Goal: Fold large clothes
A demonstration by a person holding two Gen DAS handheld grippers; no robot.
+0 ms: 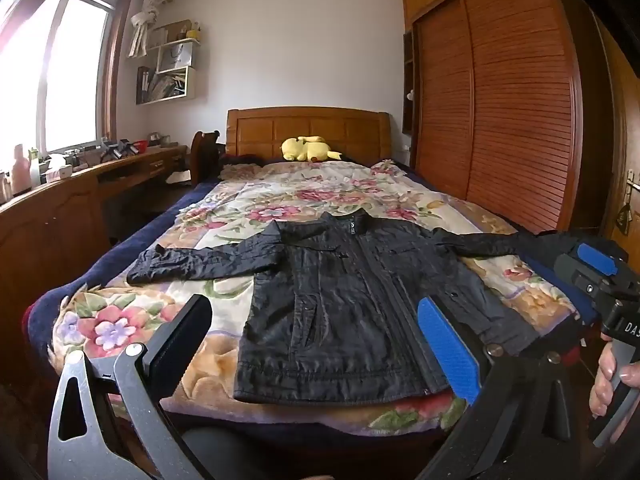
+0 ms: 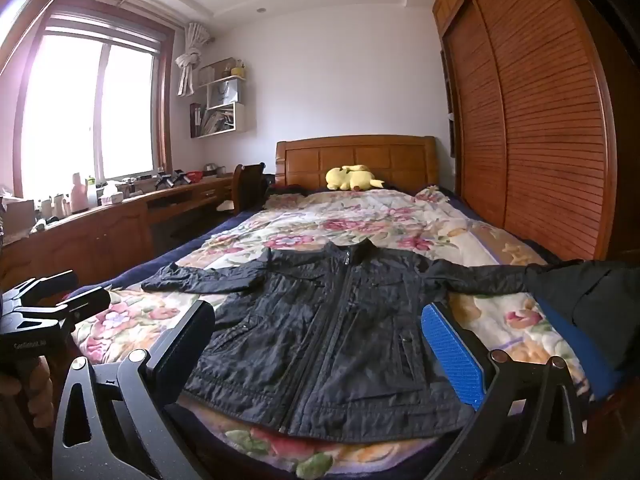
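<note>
home bedroom, bed (image 1: pixel 248 200) with floral quilt, wooden wardrobe (image 1: pixel 500 100), plush toy (image 1: pixel 306 149)

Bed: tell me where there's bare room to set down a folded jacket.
Free: the floral quilt between the black jacket's collar and the yellow plush toy, and the quilt corner below the jacket's window-side sleeve. Crowded: the near end, covered by the spread jacket.

Crinkled black jacket (image 1: pixel 352 304) (slight sheen), glossy wooden wardrobe (image 1: pixel 500 100)
</note>
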